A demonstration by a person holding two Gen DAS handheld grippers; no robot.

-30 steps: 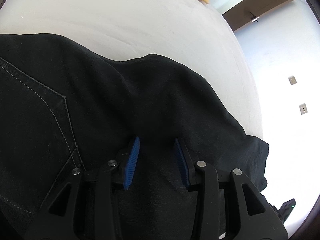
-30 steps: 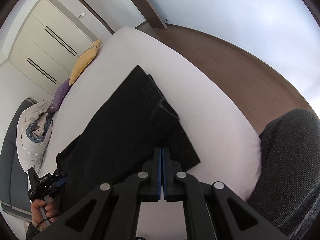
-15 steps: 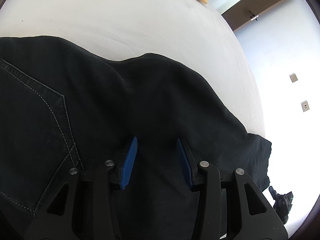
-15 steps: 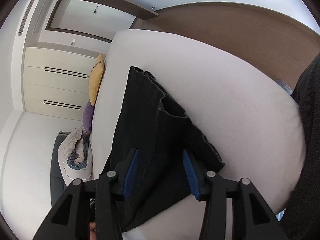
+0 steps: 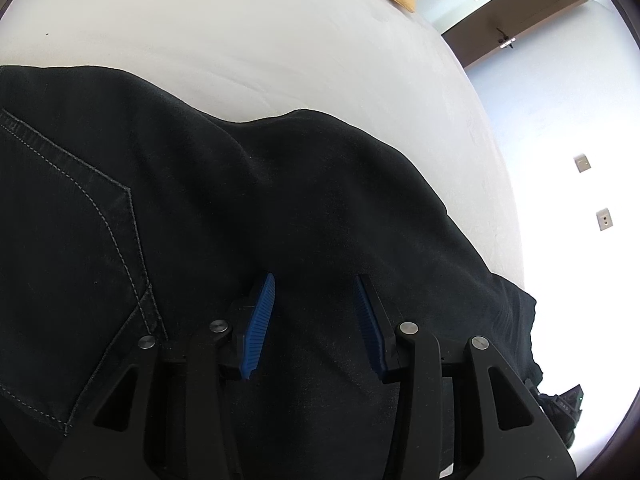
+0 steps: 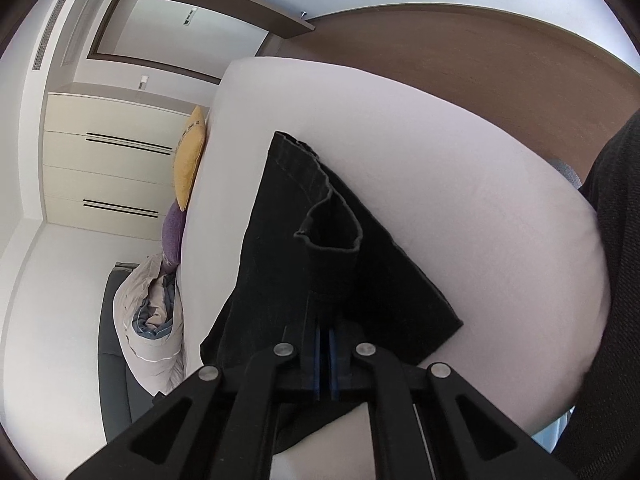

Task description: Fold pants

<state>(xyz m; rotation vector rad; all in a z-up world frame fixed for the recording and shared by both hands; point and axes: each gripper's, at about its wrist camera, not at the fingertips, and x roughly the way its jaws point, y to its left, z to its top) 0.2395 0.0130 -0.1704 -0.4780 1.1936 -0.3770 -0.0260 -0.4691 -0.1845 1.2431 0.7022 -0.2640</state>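
Black pants (image 5: pixel 240 220) lie spread on a white bed (image 5: pixel 240 40). In the left wrist view a stitched back pocket (image 5: pixel 68 264) shows at the left. My left gripper (image 5: pixel 316 320) is open, its blue pads (image 5: pixel 258 324) resting just over the cloth with nothing held. In the right wrist view the pants (image 6: pixel 280 240) run away along the bed, and a leg hem (image 6: pixel 332 224) stands up in a loop. My right gripper (image 6: pixel 325 356) is shut on the pants' cloth near the leg end.
A yellow pillow (image 6: pixel 188 160) and a purple pillow (image 6: pixel 174 232) lie at the bed's far end, with a bundled duvet (image 6: pixel 148 320) on a dark sofa. A wardrobe (image 6: pixel 104 160), a doorway and brown wood floor (image 6: pixel 480 52) surround the bed. A person's dark-clad leg (image 6: pixel 616 280) is at the right.
My right gripper opened half a second ago and has now closed on the pants' cloth, lifting a hem. My left gripper has stayed open over the pants, barely moving.
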